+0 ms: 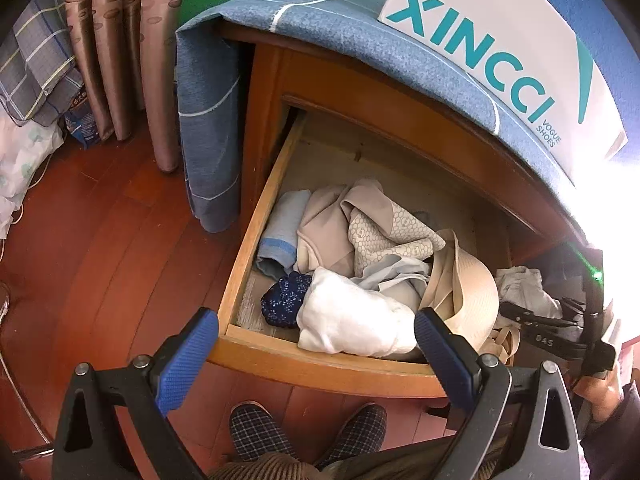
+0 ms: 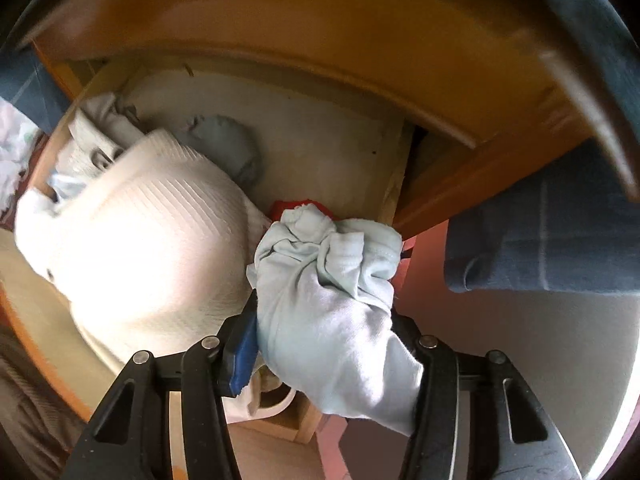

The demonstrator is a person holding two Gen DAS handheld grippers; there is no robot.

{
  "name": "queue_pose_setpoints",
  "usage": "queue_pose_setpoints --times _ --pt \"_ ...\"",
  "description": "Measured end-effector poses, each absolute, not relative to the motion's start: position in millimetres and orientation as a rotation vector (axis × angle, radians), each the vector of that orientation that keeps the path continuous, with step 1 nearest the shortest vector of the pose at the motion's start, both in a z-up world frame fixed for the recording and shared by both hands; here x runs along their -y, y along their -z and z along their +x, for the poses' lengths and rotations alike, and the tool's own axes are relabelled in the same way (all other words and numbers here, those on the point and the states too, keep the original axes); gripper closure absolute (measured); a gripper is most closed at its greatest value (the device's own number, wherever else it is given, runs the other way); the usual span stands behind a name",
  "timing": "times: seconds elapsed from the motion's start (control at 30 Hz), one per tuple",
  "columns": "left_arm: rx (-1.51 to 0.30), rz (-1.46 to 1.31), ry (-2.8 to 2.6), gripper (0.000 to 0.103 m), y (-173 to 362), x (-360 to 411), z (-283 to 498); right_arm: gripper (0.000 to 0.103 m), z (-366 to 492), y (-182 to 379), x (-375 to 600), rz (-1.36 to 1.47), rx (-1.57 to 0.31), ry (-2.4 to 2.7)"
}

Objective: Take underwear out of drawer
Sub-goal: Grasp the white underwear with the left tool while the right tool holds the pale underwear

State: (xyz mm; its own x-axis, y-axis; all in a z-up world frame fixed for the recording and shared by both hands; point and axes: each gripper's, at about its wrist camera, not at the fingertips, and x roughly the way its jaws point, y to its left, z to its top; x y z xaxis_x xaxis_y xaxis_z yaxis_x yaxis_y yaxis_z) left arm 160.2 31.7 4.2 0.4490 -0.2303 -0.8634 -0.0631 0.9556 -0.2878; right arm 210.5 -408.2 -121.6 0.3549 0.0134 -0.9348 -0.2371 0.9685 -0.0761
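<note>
Right hand-held gripper (image 2: 324, 344) clamps 1 pale blue underwear (image 2: 332, 304) at lower center, above the drawer (image 1: 256, 336); left hand-held gripper (image 1: 316, 344) gapes wide.

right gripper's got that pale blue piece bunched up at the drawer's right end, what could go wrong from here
1. The pale blue underwear is a loose wad between the right gripper fingers; a trailing fold could slip free during the lift.
2. It touches the red cloth and the cream ribbed garment, so either might drag along.
3. The cabinet front rail hangs close above; lifting steeply may bump it.
</note>
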Motion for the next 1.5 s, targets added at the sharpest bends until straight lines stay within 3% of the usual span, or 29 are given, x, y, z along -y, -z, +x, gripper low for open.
queue_pose_setpoints --times 0.47,0.77,1.17,1.5 --pt "-1.122 -0.221 0.166 0.003 -16.2 -20.9 172.1 0.054 170.0 64.5 410.9 0.134 -1.152 -0.202" --pt "-1.257 -0.274 0.248 0.003 -13.4 -17.1 200.0 0.054 127.2 83.5 393.9 0.24 -1.129 -0.186" --pt "-1.502 -0.16 0.209 0.002 31.6 15.4 228.8 0.053 127.9 85.5 393.5 0.326 -1.107 -0.228" --pt "-1.581 -0.104 0.173 0.002 70.1 38.6 239.3 0.053 131.3 89.9 391.3 0.334 -1.125 -0.256"
